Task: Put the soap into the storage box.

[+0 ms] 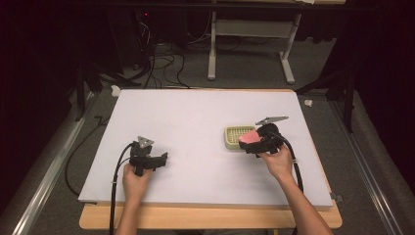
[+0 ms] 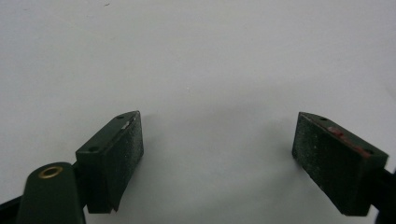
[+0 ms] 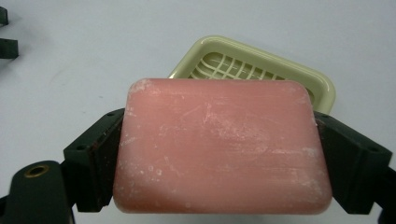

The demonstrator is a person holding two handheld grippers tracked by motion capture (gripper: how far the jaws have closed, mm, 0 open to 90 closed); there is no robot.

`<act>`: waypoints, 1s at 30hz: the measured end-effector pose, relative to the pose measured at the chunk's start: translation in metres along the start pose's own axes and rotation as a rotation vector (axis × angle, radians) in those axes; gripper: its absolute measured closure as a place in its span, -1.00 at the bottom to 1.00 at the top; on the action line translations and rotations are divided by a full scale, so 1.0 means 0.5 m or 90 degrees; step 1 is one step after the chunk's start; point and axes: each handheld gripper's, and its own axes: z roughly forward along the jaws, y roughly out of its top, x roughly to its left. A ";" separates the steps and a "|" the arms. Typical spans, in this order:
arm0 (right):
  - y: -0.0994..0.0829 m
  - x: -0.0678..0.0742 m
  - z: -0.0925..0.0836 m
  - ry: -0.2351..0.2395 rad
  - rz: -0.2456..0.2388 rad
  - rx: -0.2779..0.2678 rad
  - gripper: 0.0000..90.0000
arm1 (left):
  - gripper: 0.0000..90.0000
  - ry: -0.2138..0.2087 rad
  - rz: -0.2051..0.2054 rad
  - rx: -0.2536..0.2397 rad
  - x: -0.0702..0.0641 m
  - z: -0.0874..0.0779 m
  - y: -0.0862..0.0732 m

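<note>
A pink bar of soap (image 3: 219,144) is clamped between the jaws of my right gripper (image 1: 254,142), which is shut on it. In the high view the soap (image 1: 249,137) hangs just over the right end of a pale green soap dish (image 1: 236,137) with a grid bottom. From the right gripper view the dish (image 3: 261,63) lies beyond and beneath the soap. My left gripper (image 1: 161,159) rests at the table's front left, held by a hand. Its jaws stand wide apart in the left gripper view (image 2: 217,154), with bare white table between them.
The white tabletop (image 1: 195,112) lies on a wooden board whose edge (image 1: 210,218) shows at the front. Cables trail from both grippers toward the person. Beyond the table stand a grey frame's legs (image 1: 211,54) and tangled floor cables (image 1: 161,63).
</note>
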 end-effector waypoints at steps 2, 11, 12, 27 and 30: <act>0.005 0.000 0.003 -0.002 -0.001 0.003 -0.70 | -0.62 0.000 0.000 0.000 0.000 0.000 0.000; 0.025 -0.001 0.019 -0.012 0.009 0.010 -0.70 | -0.62 0.000 0.000 0.000 0.000 0.000 0.000; 0.027 -0.001 0.023 -0.015 0.011 0.016 -0.70 | -0.62 0.000 0.000 0.000 0.000 0.000 0.000; 0.049 -0.002 0.058 -0.031 0.035 0.035 -0.70 | -0.62 0.000 0.000 0.000 0.000 0.000 0.000; 0.052 -0.001 0.065 -0.032 0.037 0.038 -0.70 | -0.62 0.000 0.000 0.000 0.000 0.000 0.000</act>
